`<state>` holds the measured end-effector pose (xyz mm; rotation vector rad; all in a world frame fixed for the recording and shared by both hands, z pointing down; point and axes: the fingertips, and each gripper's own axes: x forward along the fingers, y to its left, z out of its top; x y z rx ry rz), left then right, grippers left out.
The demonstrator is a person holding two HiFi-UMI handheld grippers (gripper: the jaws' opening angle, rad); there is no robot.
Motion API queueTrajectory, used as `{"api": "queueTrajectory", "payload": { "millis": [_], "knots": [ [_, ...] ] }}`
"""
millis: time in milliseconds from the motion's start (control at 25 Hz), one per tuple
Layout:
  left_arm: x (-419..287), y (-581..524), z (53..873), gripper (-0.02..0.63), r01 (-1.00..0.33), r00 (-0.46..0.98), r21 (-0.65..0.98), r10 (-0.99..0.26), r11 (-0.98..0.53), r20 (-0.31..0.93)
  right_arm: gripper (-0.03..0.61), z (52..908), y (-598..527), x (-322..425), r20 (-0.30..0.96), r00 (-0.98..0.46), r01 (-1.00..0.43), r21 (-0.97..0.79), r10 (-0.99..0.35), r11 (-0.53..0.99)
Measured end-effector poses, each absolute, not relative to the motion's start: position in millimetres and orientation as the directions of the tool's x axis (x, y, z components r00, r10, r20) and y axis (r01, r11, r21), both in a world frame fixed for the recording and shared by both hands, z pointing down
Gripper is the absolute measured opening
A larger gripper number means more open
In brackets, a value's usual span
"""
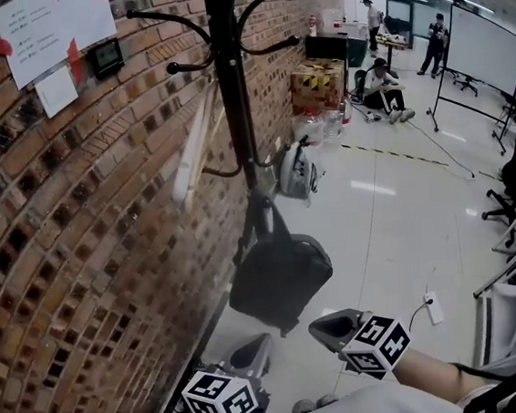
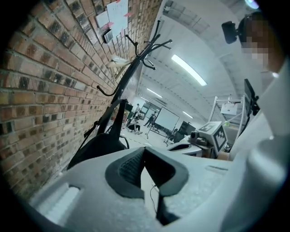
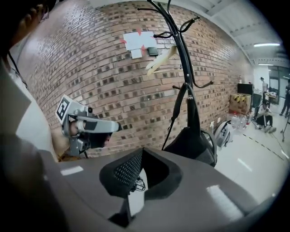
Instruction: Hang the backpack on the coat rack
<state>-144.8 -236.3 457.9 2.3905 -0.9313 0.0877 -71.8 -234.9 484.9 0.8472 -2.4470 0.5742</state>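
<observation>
Jaws together (both pairs); backpack [image 1: 279, 279] upright, top up, on coat rack [image 1: 232, 94]

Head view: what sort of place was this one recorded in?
Probably an open office or lab workspace. A brick wall carries pinned papers, a whiteboard on a stand is in the background, and a wheeled office chair stands at the right. A black backpack hangs on the coat rack.
</observation>
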Motion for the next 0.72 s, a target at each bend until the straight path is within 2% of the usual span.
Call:
{"api": "queueTrajectory", "payload": {
  "millis": [280,440,720],
  "knots": [
    [-112,-193,451,0.002,-0.654,0.747,0.455,-0.611,-0.604,0.262,0.000,464,-185,-40,0.457,-0.735,-0.646,-0.249,-0.500,0.722],
    [-75,-143,439,0.002,-0.669,0.735,0.427,-0.626,-0.608,0.261,0.000,444,-139,-4,0.371,-0.782,-0.614,-0.325,-0.500,0.719],
    [-14,-30,423,0.002,-0.712,0.694,0.383,-0.672,-0.589,0.258,0.000,441,-32,58,0.326,-0.804,-0.590,-0.340,-0.497,0.732]
  ]
}}
